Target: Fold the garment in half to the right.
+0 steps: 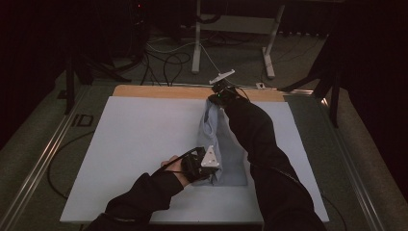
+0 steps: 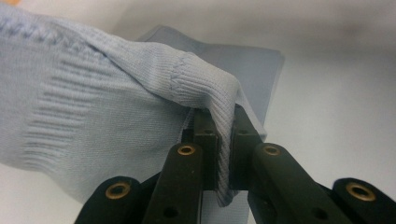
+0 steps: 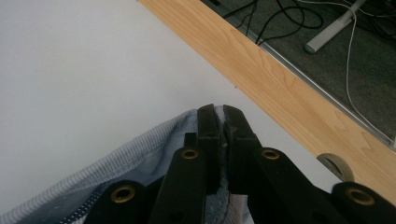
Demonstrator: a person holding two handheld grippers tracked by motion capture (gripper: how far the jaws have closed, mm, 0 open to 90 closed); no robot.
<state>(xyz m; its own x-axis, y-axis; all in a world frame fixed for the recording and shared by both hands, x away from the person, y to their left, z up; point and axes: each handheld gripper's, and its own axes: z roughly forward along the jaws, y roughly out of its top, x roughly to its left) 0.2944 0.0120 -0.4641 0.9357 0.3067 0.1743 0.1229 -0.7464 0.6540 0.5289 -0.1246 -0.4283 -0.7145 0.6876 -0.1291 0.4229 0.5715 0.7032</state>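
Observation:
A pale blue knitted garment (image 1: 222,144) lies stretched in a long strip on the white table cover (image 1: 144,139), from near the far edge toward me. My left gripper (image 1: 211,174) is shut on its near end: a ribbed fold of the garment (image 2: 93,107) is pinched between the black jaws of the left gripper (image 2: 225,140). My right gripper (image 1: 215,99) reaches out to the far end and is shut on a hemmed edge of the garment (image 3: 144,158), squeezed between the jaws of the right gripper (image 3: 220,121).
A wooden strip (image 1: 163,91) (image 3: 280,88) of the tabletop runs along the far edge beyond the white cover. Behind it, cables (image 1: 168,62) and white desk legs (image 1: 196,43) stand on the dark floor. Metal rails (image 1: 43,154) flank the table.

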